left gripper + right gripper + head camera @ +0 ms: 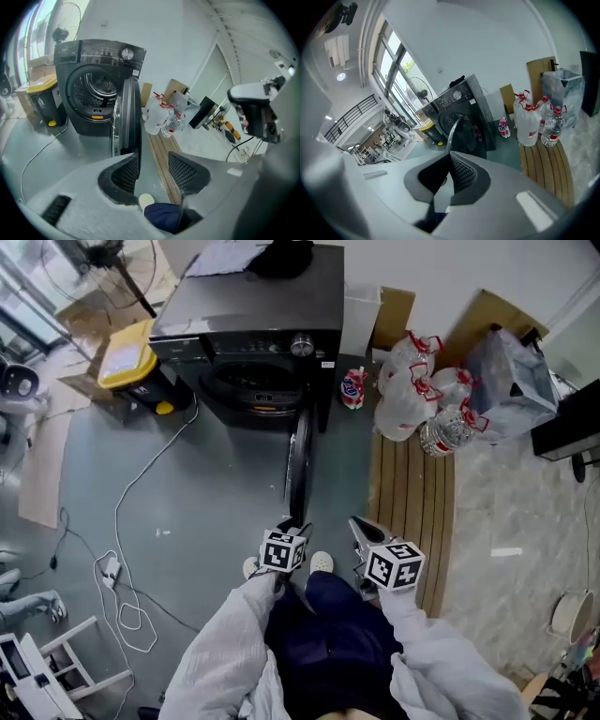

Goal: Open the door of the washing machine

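A black front-loading washing machine (253, 324) stands at the far side of the floor. Its round door (298, 465) hangs wide open, edge-on toward me, and the drum (96, 86) shows behind it. My left gripper (296, 527) hovers just short of the door's near edge, jaws open with nothing between them; in the left gripper view (152, 164) the door (125, 117) rises just beyond the left pad. My right gripper (362, 527) is held beside it to the right, apart from the door. In the right gripper view (450, 157) its pads meet, empty, with the door (457, 129) ahead.
A bin with a yellow lid (127, 357) sits left of the machine. Large water bottles (422, 399) and bags stand on a slatted wooden platform (412, 512) at the right. A white cable (131, 521) loops over the grey floor at the left. A small detergent bottle (353, 388) stands by the machine.
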A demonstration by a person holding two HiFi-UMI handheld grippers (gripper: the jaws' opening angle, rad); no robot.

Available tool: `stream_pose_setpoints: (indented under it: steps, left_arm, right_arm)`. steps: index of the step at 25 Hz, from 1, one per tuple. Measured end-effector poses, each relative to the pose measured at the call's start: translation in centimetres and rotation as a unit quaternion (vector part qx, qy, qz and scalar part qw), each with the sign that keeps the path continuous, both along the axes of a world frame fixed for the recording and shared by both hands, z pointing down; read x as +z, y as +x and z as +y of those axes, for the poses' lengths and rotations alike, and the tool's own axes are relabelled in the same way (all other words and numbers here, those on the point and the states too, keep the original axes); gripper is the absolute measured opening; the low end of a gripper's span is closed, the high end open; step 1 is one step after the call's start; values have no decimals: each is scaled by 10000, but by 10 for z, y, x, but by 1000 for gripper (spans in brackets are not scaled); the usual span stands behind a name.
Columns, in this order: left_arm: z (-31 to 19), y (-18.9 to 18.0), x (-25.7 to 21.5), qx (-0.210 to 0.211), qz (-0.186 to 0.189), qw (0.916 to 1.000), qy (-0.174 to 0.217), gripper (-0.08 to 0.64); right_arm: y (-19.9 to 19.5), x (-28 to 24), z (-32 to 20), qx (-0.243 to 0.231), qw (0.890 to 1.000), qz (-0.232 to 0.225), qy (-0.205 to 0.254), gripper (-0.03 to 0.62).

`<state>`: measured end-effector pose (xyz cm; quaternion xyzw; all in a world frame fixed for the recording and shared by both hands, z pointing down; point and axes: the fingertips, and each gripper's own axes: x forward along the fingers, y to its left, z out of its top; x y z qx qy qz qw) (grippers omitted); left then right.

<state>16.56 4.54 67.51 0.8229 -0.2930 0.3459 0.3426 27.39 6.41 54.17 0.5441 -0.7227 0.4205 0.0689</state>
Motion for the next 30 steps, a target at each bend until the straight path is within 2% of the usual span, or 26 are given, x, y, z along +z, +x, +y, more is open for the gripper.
stream_pose_setpoints:
  steps: [3, 6, 9, 11, 14, 18, 23, 26, 30]
  left_arm:
    - [-4, -9, -56, -260, 478, 9982, 232, 192]
    - [-13, -20, -120, -516, 930, 9922, 654, 141]
    - [-22, -32, -181, -621, 1261, 9831, 1175, 79]
    - [-24, -39, -217, -691, 1445, 9749, 1543, 6]
    - [-25, -48, -258, -809, 1649, 9629, 1979, 0]
    - [-17, -55, -285, -909, 1721, 9504, 2427, 0]
    - [-4, -61, -298, -996, 1636, 9374, 2907, 0]
    - [2, -69, -299, -1070, 1661, 9350, 2944, 0]
    - [9, -79, -293, -1185, 1591, 9360, 2907, 0]
  right_arm:
    - [6, -26, -8, -15, 9998, 5, 200, 8]
    - [11, -57, -15, -53, 9985, 32, 535, 8]
    - [9, -87, -20, -214, 9956, 108, 911, 8]
    - [7, -105, -20, -331, 9925, 240, 1154, 8]
    - [5, -132, -17, -446, 9860, 433, 1549, 8]
    - [5, -156, -7, -416, 9791, 547, 1915, 8]
    - [3, -166, 6, -353, 9758, 550, 2085, 8]
    - [0, -164, 14, -358, 9759, 555, 2078, 8]
    - [-5, -161, 20, -357, 9765, 564, 2050, 8]
